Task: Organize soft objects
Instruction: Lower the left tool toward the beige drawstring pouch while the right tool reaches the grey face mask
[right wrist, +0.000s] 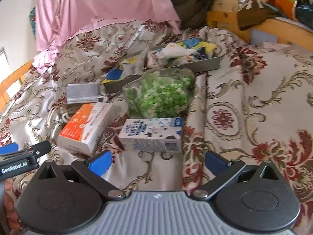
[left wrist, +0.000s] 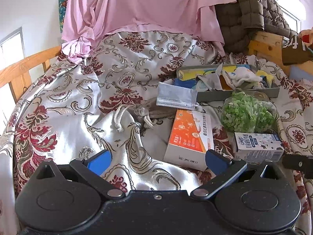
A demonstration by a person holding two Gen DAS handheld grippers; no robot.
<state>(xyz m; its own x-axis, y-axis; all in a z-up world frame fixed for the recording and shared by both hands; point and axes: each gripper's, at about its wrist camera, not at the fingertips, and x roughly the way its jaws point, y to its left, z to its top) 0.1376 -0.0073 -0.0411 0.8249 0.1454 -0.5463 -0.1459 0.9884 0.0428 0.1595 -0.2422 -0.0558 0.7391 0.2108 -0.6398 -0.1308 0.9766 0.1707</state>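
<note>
A grey tray on the bed holds socks and small cloths; it also shows in the right wrist view. A grey face mask lies left of the tray. A drawstring pouch lies below the mask. A clear bag of green bits sits in front of the tray. My left gripper is open and empty, hovering over the bedspread near the orange box. My right gripper is open and empty, just in front of the milk carton.
An orange and white box and a small milk carton lie on the patterned bedspread. A pink sheet and a quilted jacket hang behind. Wooden rails edge the bed.
</note>
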